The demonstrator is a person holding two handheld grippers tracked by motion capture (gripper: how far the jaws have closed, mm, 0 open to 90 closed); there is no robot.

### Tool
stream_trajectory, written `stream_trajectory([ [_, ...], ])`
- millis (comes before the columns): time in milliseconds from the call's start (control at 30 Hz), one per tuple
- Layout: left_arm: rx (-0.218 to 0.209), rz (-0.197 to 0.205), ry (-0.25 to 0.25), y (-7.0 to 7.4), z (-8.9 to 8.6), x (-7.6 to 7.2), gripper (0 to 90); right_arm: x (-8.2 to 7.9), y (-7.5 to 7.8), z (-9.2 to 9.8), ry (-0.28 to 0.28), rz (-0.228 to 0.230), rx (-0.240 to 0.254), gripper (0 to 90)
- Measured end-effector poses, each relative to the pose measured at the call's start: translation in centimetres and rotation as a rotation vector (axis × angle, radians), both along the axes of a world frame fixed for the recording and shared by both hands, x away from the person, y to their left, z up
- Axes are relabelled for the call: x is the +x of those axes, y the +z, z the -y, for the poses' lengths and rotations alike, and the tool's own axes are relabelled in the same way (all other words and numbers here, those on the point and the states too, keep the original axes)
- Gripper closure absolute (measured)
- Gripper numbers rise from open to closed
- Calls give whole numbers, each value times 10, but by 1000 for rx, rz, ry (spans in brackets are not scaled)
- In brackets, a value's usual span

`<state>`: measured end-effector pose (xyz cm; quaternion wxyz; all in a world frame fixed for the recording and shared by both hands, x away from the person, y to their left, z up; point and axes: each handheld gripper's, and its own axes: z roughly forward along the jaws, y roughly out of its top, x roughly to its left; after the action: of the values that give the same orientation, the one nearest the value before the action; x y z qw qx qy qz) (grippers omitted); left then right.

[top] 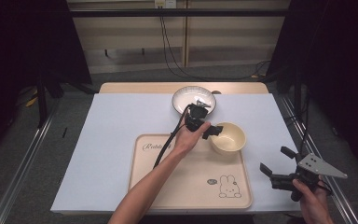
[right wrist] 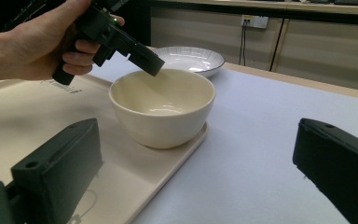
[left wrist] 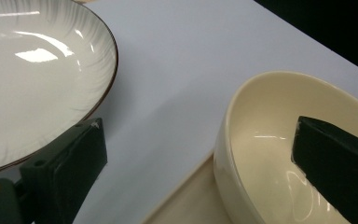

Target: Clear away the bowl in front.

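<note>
A person's left gripper (top: 213,131) is hovering at the near-left rim of the cream bowl (top: 228,137), jaws spread, one apparently inside the rim and the other outside, though contact is hard to judge. The bowl is sitting on the tray's (top: 186,186) far right corner, in front of the white plate (top: 182,99). The right gripper (top: 276,162) is waiting well apart on the counter's (top: 112,135) right, jaws spread and empty.
</note>
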<state>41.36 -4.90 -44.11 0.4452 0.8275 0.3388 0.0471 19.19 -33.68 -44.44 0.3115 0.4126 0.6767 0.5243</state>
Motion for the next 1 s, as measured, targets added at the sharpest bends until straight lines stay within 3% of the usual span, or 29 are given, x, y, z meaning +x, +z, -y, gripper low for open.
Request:
stream_trajectory([
  [467,-51,81,51,15,-29,-11,27,0,0,1,1,-1,-4,10],
  [500,-34,85,51,16,-32,-12,27,0,0,1,2,1,-5,10],
  [1000,-33,143,121,27,-71,-25,23,1,0,0,-2,2,-8,10],
])
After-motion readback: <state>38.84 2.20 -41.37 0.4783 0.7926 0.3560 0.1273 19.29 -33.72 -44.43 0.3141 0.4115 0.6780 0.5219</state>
